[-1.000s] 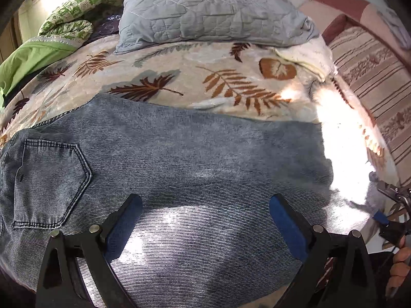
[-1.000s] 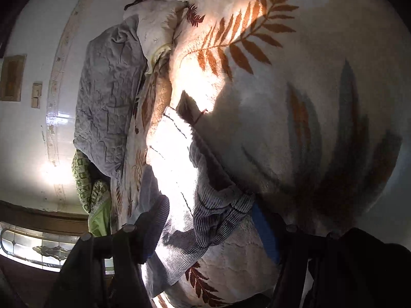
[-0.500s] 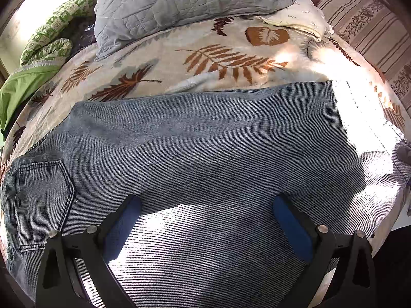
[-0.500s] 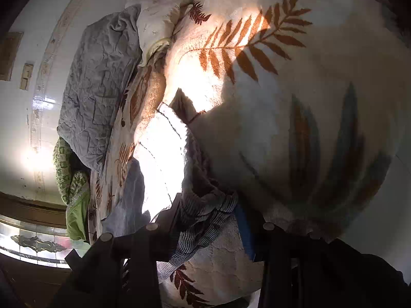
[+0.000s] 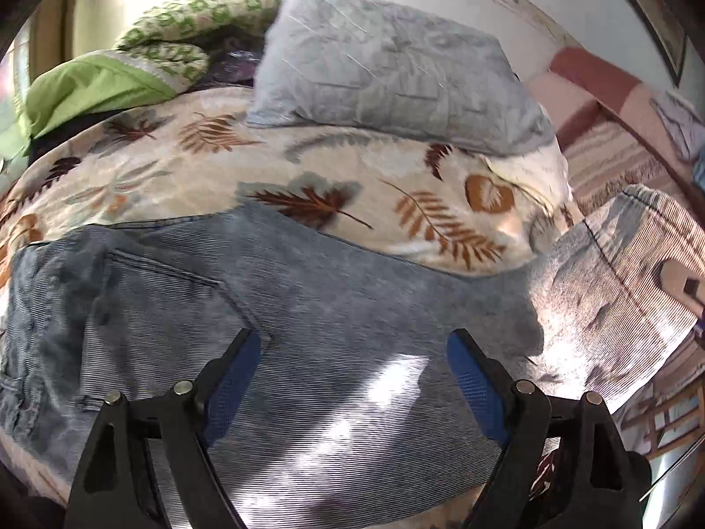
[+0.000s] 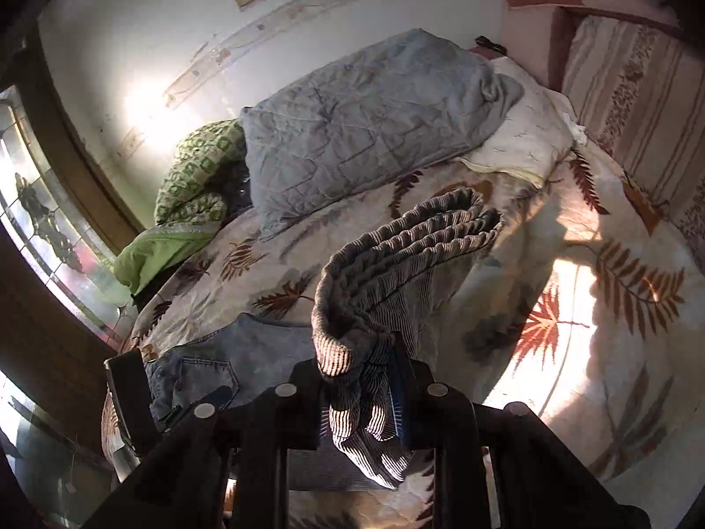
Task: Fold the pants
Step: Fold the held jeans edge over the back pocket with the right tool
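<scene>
In the left wrist view the whole picture is smeared with motion, and the near part of the grey-blue pants (image 5: 308,299) is cut off by the lower rim and hidden behind the black finger arms. The pants lie flat across the leaf-print blanket (image 5: 282,167), back pocket at the left, with bare blanket beyond their far edge up to the grey quilted pillow (image 5: 387,70); at the right their leg end rises off the bed. The left gripper (image 5: 354,379) hovers over the cloth with its jaws wide apart, having just closed a little, nothing between them. In the right wrist view the right gripper (image 6: 359,379) has just been closing and now pinches the bunched leg hems of the pants (image 6: 396,242), lifted clear of the blanket (image 6: 617,330); its left pad is hidden by cloth.
</scene>
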`<state>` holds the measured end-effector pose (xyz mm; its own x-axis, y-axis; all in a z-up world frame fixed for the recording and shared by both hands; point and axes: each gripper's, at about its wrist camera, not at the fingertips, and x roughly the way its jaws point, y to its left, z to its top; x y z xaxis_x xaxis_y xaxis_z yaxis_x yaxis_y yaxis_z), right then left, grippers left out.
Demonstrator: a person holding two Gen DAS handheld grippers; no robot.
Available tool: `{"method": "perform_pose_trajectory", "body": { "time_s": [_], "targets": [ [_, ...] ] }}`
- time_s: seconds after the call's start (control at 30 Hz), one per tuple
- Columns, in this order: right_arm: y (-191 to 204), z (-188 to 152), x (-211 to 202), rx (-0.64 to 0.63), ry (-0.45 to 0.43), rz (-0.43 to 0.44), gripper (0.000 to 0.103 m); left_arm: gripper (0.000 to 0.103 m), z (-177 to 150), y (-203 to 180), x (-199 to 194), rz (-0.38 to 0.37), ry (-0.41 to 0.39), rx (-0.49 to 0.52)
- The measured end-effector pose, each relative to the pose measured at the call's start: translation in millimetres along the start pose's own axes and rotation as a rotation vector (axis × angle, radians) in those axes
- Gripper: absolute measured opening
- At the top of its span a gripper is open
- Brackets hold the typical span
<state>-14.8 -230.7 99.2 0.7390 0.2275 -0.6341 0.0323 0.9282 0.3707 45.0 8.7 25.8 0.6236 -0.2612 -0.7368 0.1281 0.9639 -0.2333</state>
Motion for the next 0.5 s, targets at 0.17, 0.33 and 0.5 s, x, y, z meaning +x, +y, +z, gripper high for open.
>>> {"method": "perform_pose_trajectory", "body": {
  "time_s": [0.17, 0.33, 0.5],
  "targets": [
    [83.9, -40.3, 45.4, -0.172, 0.092, 0.099, 0.024, 0.087, -1.7, 83.9, -43.6, 0.083, -0.058, -0.181],
    [95.2, -109.9, 136.2, -0.182, 0.337, 0.135, 0.066, 0.087, -10.5, 117.6, -44.6, 0.117, -0.015, -0.242],
    [64.3, -108.2, 105.1, -0.064, 0.282, 0.258, 0.067, 0.087, -6.4, 88.7, -43.8, 0.06, -0.009, -0.195]
  ]
}}
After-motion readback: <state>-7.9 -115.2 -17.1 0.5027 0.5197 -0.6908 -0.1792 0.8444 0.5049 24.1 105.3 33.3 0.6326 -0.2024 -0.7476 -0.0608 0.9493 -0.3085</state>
